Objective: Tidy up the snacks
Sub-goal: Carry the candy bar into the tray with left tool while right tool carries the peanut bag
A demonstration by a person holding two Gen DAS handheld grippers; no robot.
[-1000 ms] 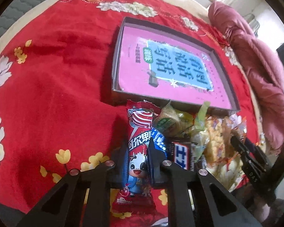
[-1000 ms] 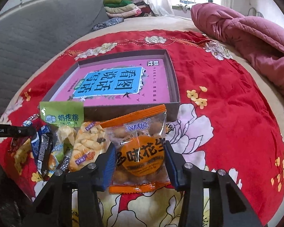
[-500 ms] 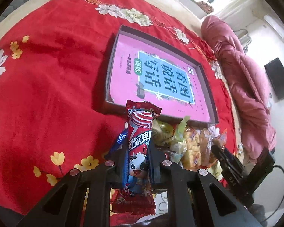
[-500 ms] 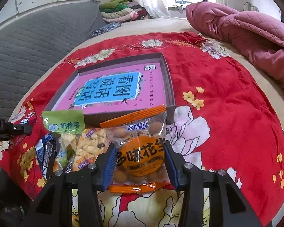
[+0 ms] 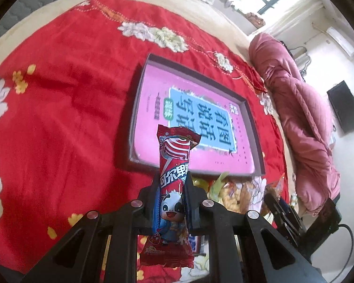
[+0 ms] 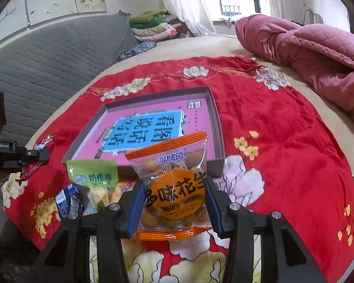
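My left gripper (image 5: 171,188) is shut on a long red snack stick with a cartoon cow (image 5: 173,184) and holds it above the red cloth, near the front edge of the box. My right gripper (image 6: 175,191) is shut on an orange-trimmed clear peanut packet (image 6: 174,184), lifted off the pile. The shallow dark box with a pink and blue printed bottom (image 5: 245,108) (image 6: 216,120) lies ahead of both. The left gripper also shows at the left edge of the right wrist view (image 6: 39,154).
A pile of snacks stays on the cloth in front of the box: a green-topped packet (image 6: 92,174), a blue wrapper (image 6: 65,200), yellow packets (image 5: 231,191). A pink quilt (image 6: 306,47) lies at the right. A grey mattress (image 6: 47,66) is at the left.
Both grippers have risen with their snacks. The left one lifted the red stick clear of the pile; the right one lifted the peanut packet toward the box.
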